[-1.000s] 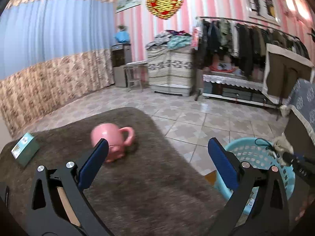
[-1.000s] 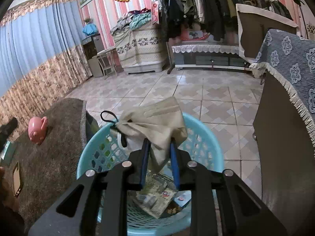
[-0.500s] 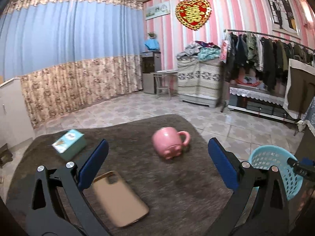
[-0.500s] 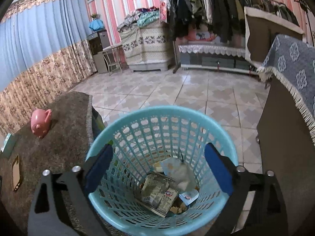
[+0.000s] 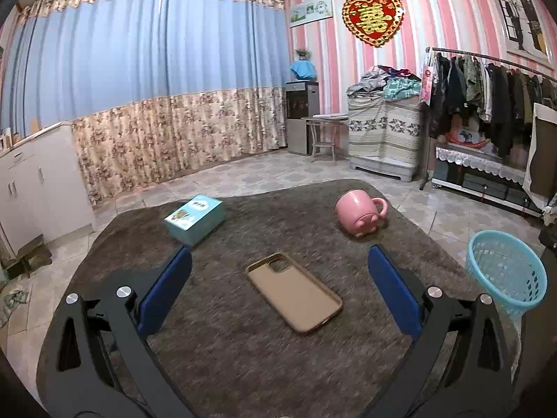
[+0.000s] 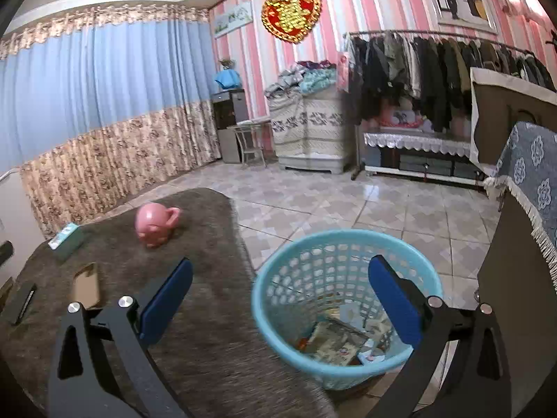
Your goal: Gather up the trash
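A light blue plastic basket [image 6: 310,254] stands on the tiled floor beside the brown-carpeted table [image 6: 209,331]; several wrappers and paper scraps [image 6: 334,341] lie in its bottom. It also shows at the right edge of the left wrist view [image 5: 504,271]. My right gripper [image 6: 278,299] is open and empty, above the table's edge and the basket. My left gripper [image 5: 278,292] is open and empty above the table [image 5: 243,365], with a tan phone case [image 5: 294,292] lying between its fingers' lines.
On the table lie a pink mug on its side [image 5: 360,214], a teal box [image 5: 195,217] and a dark flat item [image 6: 21,303]. A cloth-covered cabinet [image 6: 529,188] stands right of the basket. A clothes rack [image 6: 435,66] lines the far wall.
My right gripper opened and dropped the crumpled beige bag into the basket, then pulled back and up. My left gripper swung left over the table, bringing the phone case and box into view.
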Demonstrator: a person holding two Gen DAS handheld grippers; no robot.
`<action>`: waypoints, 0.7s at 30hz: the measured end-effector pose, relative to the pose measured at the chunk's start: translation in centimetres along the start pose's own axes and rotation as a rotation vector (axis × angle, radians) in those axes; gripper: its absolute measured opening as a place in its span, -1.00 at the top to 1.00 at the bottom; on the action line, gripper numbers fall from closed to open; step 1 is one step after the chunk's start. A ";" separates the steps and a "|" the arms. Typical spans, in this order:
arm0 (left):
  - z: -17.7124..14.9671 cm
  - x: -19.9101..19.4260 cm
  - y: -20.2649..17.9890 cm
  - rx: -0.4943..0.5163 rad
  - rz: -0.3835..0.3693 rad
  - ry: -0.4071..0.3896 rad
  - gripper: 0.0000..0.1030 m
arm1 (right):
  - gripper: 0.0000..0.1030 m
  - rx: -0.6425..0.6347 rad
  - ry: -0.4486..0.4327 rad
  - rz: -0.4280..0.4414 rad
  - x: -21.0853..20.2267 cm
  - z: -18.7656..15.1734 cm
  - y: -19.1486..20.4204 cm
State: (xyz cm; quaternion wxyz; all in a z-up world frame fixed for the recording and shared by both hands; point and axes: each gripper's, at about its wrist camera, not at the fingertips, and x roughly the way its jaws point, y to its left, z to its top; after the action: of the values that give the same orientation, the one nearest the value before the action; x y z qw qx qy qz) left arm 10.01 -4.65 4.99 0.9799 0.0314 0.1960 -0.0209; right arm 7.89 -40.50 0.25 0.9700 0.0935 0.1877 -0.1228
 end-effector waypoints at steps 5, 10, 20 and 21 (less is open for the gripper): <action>-1.3 -2.0 1.1 -0.024 0.010 -0.012 -0.90 | -0.92 -0.038 -0.001 0.060 -3.1 -1.5 3.4; -3.4 -3.8 1.7 -0.039 0.020 -0.005 -0.90 | -0.92 -0.117 0.051 0.094 -4.7 -4.3 6.9; -6.1 -5.2 2.8 -0.061 0.002 0.008 -0.90 | -0.92 -0.182 -0.016 0.122 -7.4 -6.6 9.2; -6.3 -5.2 2.7 -0.062 -0.002 0.005 -0.90 | -0.92 -0.180 -0.026 0.122 -7.6 -6.6 9.3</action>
State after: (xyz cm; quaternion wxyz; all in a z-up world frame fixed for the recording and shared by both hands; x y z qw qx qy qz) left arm 2.93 -1.33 1.39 0.9798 0.0008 0.1992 -0.0157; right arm 1.35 -28.63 -1.60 0.9825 0.0157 0.1794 -0.0475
